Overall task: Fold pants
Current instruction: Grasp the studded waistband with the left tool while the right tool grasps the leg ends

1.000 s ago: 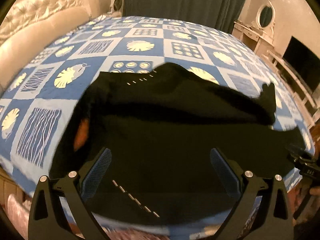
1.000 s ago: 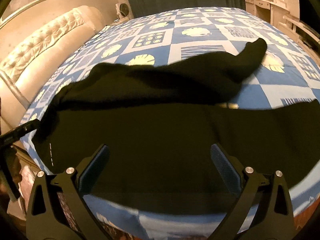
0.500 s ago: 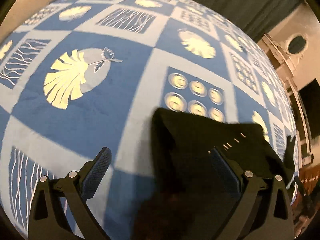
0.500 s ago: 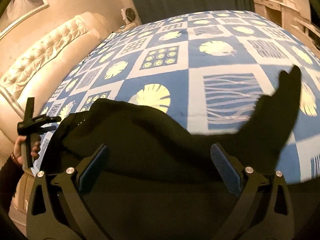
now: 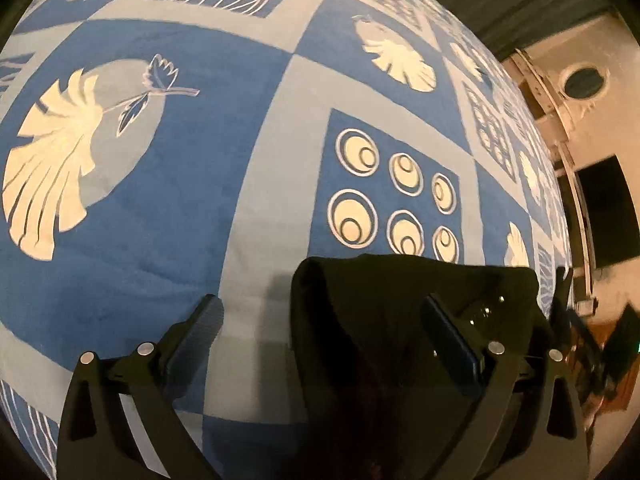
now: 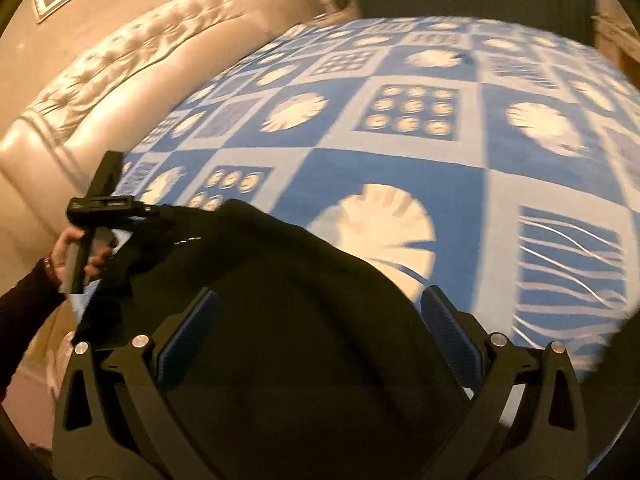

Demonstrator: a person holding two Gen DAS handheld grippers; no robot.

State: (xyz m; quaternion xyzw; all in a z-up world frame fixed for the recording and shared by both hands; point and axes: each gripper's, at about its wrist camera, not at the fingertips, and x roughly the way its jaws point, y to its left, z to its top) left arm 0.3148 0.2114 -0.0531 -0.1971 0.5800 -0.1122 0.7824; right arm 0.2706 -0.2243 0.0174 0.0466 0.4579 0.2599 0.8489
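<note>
Left hand-held gripper (image 5: 320,330): jaws spread wide, nothing pinched. Its right finger sits over the black pants (image 5: 412,320); its left finger hangs over bare bedspread (image 5: 180,184). The corner of the pants lies between the two fingers, nearer the right one.

Right hand-held gripper (image 6: 320,322): jaws also wide apart, gripping nothing. Both fingers straddle a broad mound of the pants (image 6: 304,320), which lie on the bed, towards the edge where the person stands.

Step in hand, by my reading: closing in on the far edge of the pants to take hold for a fold. To do it well, bring the left gripper's fingers down so the pants corner sits squarely between the pads before closing, taking every layer at that corner rather than the top one alone. The right gripper ought to seek an actual edge of the pants, not the middle of the mound, or the cloth will bunch. Both should grip the same edge of the pants so the fold line runs straight.

Hard to make out: the pants read as flat black, so seams, waistband and legs cannot be told apart; only a short dashed pale mark shows near the corner. How many layers lie at that corner is not visible. The near side of the pants is cut off behind both grippers. The right view is motion-blurred. In it the person's hand (image 6: 76,248) holds the left gripper (image 6: 100,204) at the pants' left end; contact there cannot be judged.
</note>
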